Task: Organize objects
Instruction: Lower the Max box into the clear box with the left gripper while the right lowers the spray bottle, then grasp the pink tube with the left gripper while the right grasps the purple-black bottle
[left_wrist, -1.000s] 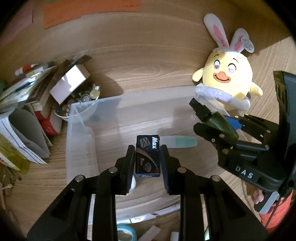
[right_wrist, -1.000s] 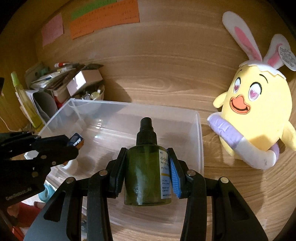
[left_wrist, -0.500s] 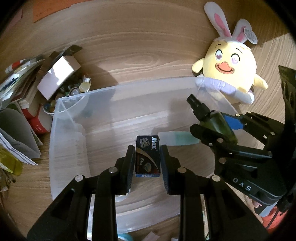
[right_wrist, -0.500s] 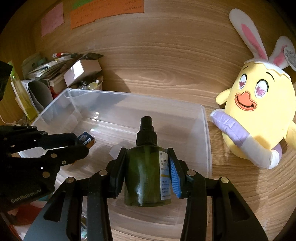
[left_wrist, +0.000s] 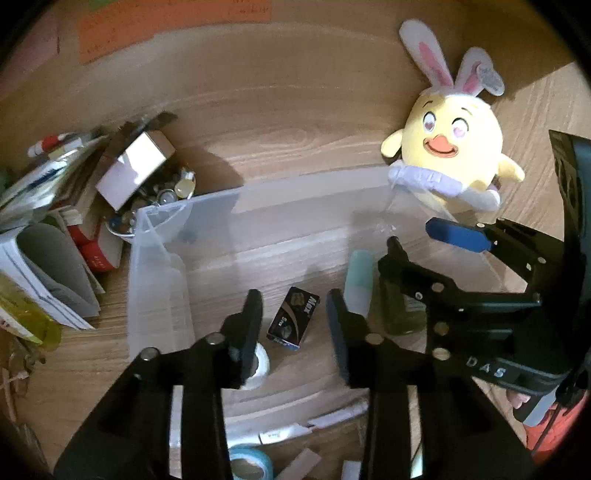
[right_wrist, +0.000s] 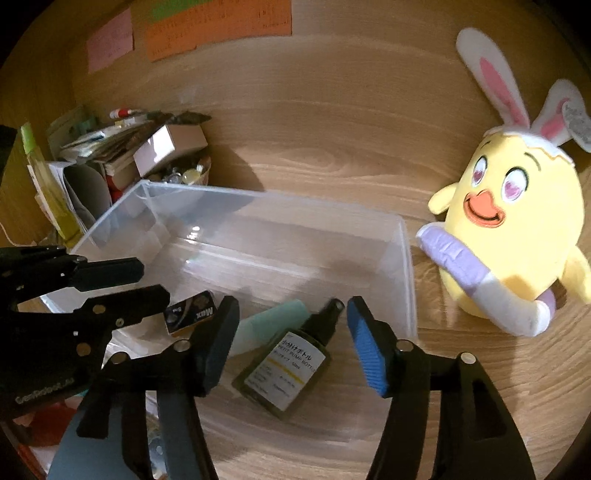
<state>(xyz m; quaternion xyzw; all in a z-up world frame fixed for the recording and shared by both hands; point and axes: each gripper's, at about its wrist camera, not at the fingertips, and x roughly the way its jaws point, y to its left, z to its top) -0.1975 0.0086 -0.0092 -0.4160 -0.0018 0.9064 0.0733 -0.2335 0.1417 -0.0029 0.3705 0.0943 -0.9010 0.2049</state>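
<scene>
Leftmost, the left gripper (left_wrist: 293, 314) hangs with jaws apart over the clear plastic storage bin (left_wrist: 159, 280); the small dark "Max" staple box (left_wrist: 293, 318) lies loose on the bin floor between them. Beside it lies a pale teal tube (right_wrist: 271, 325). Further right, the right gripper (right_wrist: 288, 339) has jaws apart around the dark green pump bottle (right_wrist: 286, 365), lying flat; its white label reads only in the right wrist view. Only the left view shows the blue tape roll (left_wrist: 251, 463) outside the bin
</scene>
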